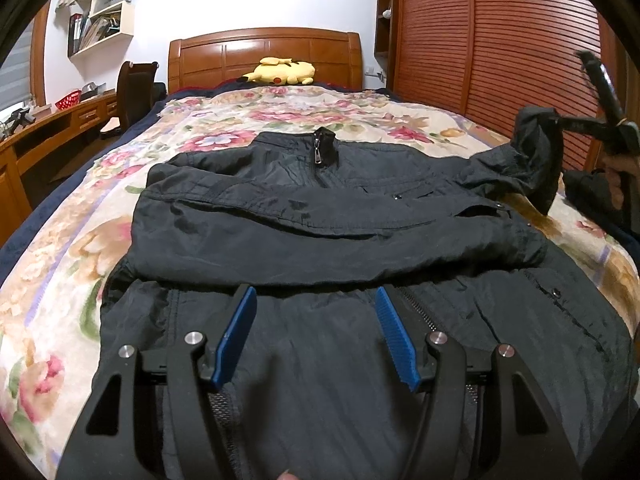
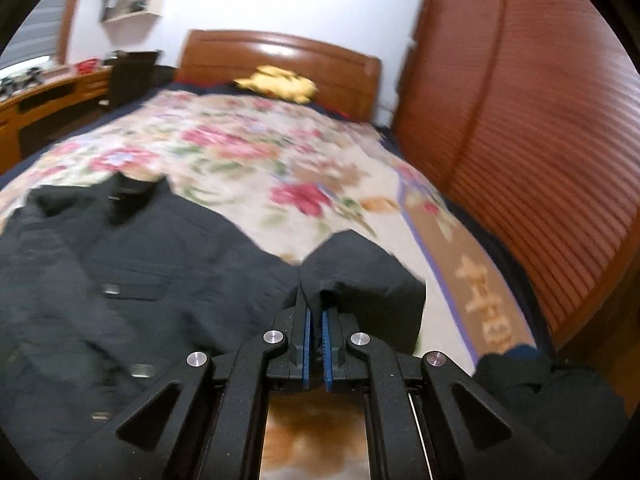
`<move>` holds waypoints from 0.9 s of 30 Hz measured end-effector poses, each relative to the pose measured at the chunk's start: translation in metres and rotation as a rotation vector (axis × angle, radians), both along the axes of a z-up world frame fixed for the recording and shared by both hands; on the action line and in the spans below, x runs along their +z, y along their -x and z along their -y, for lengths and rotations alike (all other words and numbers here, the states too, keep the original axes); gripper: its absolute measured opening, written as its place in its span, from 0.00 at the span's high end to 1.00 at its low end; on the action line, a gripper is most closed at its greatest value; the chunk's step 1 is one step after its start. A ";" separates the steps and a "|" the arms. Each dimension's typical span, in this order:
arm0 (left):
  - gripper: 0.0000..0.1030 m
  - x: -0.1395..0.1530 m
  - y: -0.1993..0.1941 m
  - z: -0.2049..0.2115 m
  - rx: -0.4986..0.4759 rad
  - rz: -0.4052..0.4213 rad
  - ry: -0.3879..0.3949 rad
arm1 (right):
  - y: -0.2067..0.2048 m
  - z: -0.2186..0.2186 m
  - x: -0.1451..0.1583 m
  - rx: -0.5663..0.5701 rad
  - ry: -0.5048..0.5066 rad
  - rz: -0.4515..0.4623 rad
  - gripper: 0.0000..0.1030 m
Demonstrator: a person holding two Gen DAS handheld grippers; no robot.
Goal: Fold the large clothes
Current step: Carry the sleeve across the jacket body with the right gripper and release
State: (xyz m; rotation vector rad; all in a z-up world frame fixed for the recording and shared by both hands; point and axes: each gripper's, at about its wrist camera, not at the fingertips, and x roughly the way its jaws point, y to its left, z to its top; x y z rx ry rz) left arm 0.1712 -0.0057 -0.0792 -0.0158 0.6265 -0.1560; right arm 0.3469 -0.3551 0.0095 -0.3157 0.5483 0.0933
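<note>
A black zip jacket (image 1: 320, 216) lies front up on the floral bed cover (image 1: 60, 280), collar towards the headboard. Its left sleeve is folded across the chest. My left gripper (image 1: 316, 308) is open and empty, hovering over the jacket's lower front. My right gripper (image 2: 316, 312) is shut on the cuff of the right sleeve (image 2: 360, 268) and holds it lifted above the bed; in the left wrist view the same gripper (image 1: 560, 120) shows at the right with the sleeve (image 1: 520, 168) hanging from it. The right wrist view is blurred by motion.
A wooden headboard (image 1: 264, 56) with a yellow plush toy (image 1: 280, 70) stands at the far end. A slatted wooden wardrobe (image 1: 500, 60) runs along the right side of the bed. A desk (image 1: 52, 120) and chair (image 1: 134, 92) stand at the left.
</note>
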 end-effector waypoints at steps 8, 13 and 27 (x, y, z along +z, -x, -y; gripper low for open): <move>0.40 0.008 0.005 -0.011 -0.001 0.012 0.030 | 0.049 -0.093 0.019 0.228 0.018 0.035 0.98; 0.40 0.012 0.009 -0.017 0.004 0.021 0.035 | 0.066 -0.147 0.006 0.328 0.057 -0.003 0.98; 0.40 0.017 0.018 -0.040 0.027 0.031 0.050 | 0.072 -0.189 -0.046 0.356 0.017 -0.165 0.94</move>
